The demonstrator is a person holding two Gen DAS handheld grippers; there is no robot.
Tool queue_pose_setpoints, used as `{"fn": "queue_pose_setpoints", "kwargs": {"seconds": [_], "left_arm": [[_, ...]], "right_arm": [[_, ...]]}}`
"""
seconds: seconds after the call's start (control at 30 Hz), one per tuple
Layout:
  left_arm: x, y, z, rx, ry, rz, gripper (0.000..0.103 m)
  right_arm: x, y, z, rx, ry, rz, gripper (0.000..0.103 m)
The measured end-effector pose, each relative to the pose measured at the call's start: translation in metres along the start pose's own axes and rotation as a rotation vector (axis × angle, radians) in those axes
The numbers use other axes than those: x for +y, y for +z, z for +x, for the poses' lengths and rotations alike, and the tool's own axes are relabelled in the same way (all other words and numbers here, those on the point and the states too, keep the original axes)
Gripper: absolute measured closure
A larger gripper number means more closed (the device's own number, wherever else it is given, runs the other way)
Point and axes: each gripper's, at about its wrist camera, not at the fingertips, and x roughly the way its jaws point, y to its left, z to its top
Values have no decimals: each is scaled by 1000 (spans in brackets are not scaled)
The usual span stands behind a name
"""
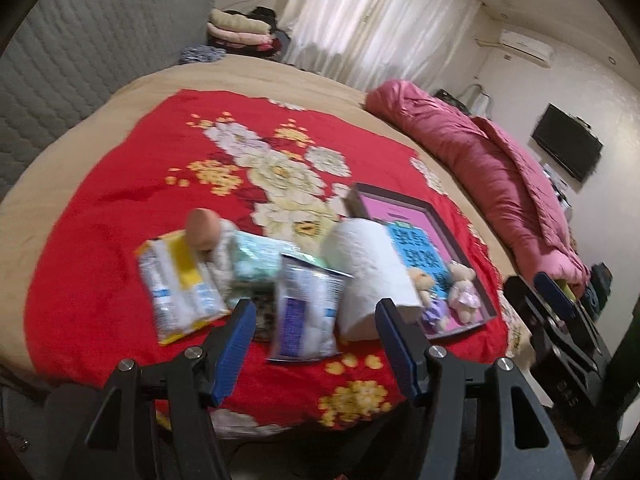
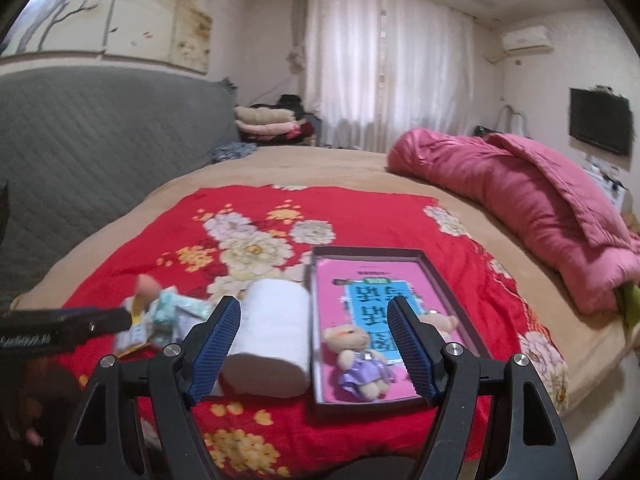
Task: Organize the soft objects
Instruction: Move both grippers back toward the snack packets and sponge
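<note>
Red blanket [image 2: 360, 216] covers the bed, bare behind the tray [image 2: 436, 280]. Roll [image 2: 276, 332] touches the tray's left edge, two bears [image 2: 360, 356] lie inside. Left gripper [image 1: 316, 344] and right gripper [image 2: 314, 344] both gape, holding nothing.

We see a bed [image 2: 352, 168] with a tan sheet, and a red flowered blanket [image 2: 360, 216] spread over its near part. On the blanket lie a roll of white paper [image 2: 276, 332], a shallow tray [image 2: 436, 276], two plastic packets [image 1: 180, 280] [image 1: 304, 312], a pale green pack [image 1: 256, 260] and what may be a doll [image 1: 206, 230], blurred. A pink quilt [image 2: 520, 200] lies bunched on the sheet at right.
</note>
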Motion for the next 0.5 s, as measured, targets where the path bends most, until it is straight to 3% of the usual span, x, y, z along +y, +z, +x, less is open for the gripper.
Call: {"fn": "queue_pose_setpoints", "kwargs": {"seconds": [0.5], "left_arm": [[68, 5, -3, -27, 86, -108, 41]], "right_arm": [[76, -8, 14, 75, 201, -133, 26]]}}
